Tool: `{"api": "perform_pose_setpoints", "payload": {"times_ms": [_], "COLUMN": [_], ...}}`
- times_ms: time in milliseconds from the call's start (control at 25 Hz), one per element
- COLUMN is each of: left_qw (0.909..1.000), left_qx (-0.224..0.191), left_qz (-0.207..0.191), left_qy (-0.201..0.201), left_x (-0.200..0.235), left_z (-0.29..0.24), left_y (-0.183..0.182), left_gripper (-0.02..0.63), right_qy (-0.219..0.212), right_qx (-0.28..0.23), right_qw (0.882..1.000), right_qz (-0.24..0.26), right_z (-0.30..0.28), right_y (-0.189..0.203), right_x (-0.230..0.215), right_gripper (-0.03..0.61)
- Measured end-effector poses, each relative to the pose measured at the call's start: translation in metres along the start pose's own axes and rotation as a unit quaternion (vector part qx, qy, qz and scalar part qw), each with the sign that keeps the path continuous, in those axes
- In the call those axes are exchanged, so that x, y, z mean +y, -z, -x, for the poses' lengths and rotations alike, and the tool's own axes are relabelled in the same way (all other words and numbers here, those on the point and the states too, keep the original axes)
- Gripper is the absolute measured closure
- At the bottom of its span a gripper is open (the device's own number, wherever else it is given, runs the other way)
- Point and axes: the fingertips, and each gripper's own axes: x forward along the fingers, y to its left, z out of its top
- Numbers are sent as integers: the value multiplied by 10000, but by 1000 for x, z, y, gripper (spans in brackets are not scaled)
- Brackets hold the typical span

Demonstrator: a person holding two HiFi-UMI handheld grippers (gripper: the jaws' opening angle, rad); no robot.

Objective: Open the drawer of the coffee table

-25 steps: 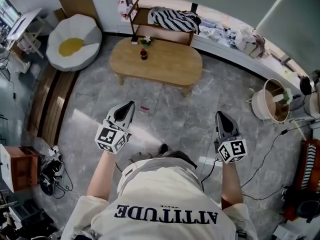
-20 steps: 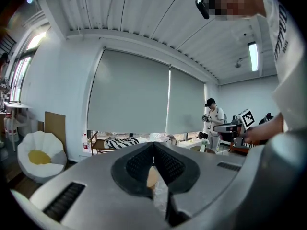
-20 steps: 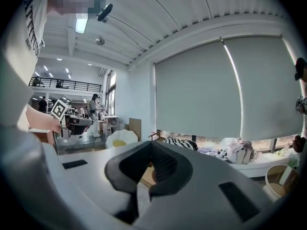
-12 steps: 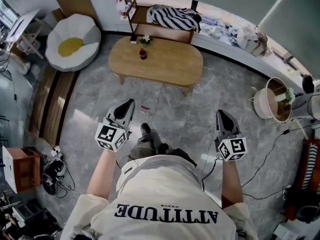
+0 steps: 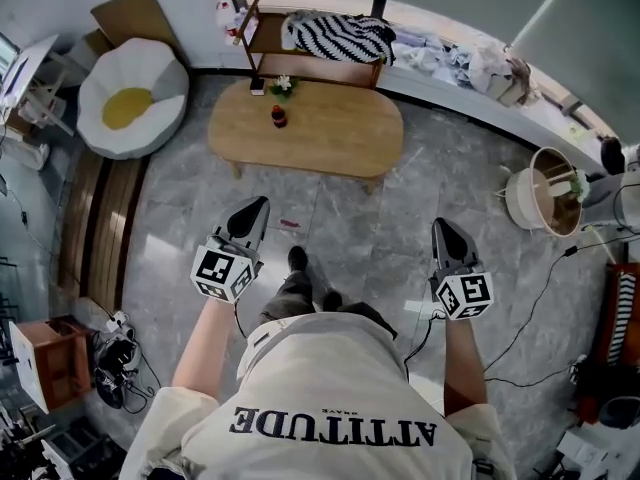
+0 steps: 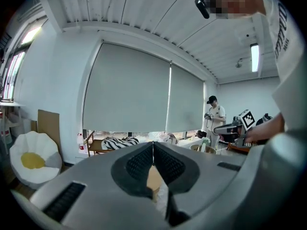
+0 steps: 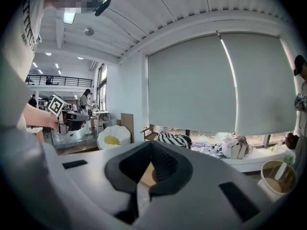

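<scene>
Two grippers, both shut, neither holding anything. In its own view the left gripper has its ribbed pads pressed together along one thin seam. The right gripper reads the same in its view.

Location of the task's thing: the oval light-wood coffee table stands ahead of you on the grey marbled floor, well apart from both grippers. Its long axis runs left to right across the head view, so its long near edge faces you. A small dark bottle with a red band stands on the worktop towards its left half.

Key relation: both grippers point roughly level at the table. The left one looks the nearer to the near edge. The right one lines up just outside the table's right end.

Drawer: not seen in any view (the head view looks steeply down on the top, which hides whatever front or handle sits beneath it). You cannot yet tell which side carries it.

View differences: the head view alone gives the table's full outline and the gap to it. Each gripper view shows only a sliver of pale wood below the closed jaws. They do show the wooden rack with a black-and-white striped cloth behind it, from the side.

Judgement: approach phase, and the jaws must be opened before any grasp.
</scene>
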Motion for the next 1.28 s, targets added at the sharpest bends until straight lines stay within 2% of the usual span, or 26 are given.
{"api": "perform_pose_setpoints", "payload": {"times_ms": [240, 600, 760, 1080, 1280], "left_qw": [9997, 9970, 9960, 9920, 9910], "left_qx": [-30, 42, 130, 280, 333], "left_qz": [-135, 261, 253, 291, 464], "left_qy": [220, 725, 847, 1193, 1211], "left_x": [40, 95, 119, 134, 146], "left_z": [-31, -70, -83, -105, -109], "left_y": [0, 15, 26, 47, 59], "left_gripper": [592, 593, 593, 594, 594], "right_qy": [121, 278, 414, 589, 741], "right_qx": [11, 197, 323, 496, 546], "right_qw": [9999, 9994, 9986, 9968, 9954], "right_qz": [-100, -63, -107, -200, -263], "right_z": [-43, -102, -122, -149, -162], "right_y": [-7, -2, 7, 25, 31], "right_x": [4, 16, 23, 34, 37], "right_gripper": [563, 563, 563, 563, 563]}}
